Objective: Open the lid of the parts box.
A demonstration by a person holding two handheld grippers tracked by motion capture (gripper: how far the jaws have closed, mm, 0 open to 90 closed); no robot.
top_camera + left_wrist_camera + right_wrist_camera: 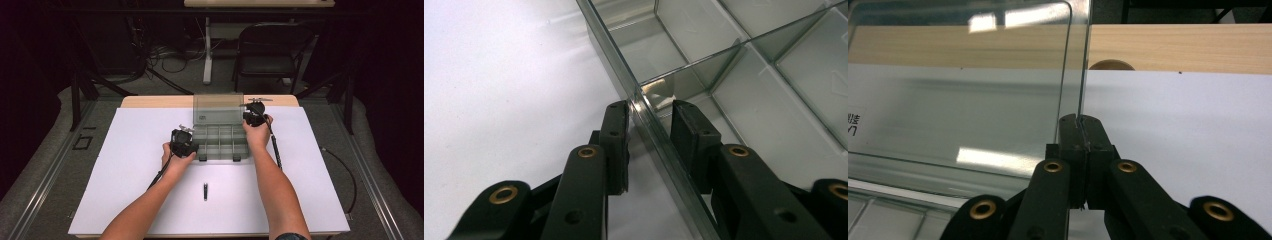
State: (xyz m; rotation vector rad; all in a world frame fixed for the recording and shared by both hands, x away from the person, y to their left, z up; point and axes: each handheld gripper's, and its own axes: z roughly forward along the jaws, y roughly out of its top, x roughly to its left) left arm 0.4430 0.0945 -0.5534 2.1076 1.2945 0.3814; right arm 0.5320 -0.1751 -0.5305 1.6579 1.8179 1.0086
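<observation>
Two grippers work at one clear plastic organizer box [220,142], which sits at the centre of the high view on a white sheet [125,165] covering the table. The box's lid [218,108] stands upright at its far edge, and its tray is split into small compartments by clear dividers.

The left gripper [184,142] is at the box's left end in the high view. In the left gripper view its jaws straddle the box's side wall [644,120], one pad outside over the white sheet and one inside a compartment; a gap shows on the inner side, so whether the pads press the wall I cannot tell.

The right gripper [253,114] sits at the upper right corner of the box. In the right gripper view its jaws are clenched on the lid's side edge [1080,75], the thin clear panel running up from between the pads.

A small dark pen-like object [205,191] lies alone on the sheet, lower centre, well apart from the box. Beyond the sheet a strip of bare wood [1178,47] shows, and a black folding chair [270,55] stands at the upper right behind the table.
</observation>
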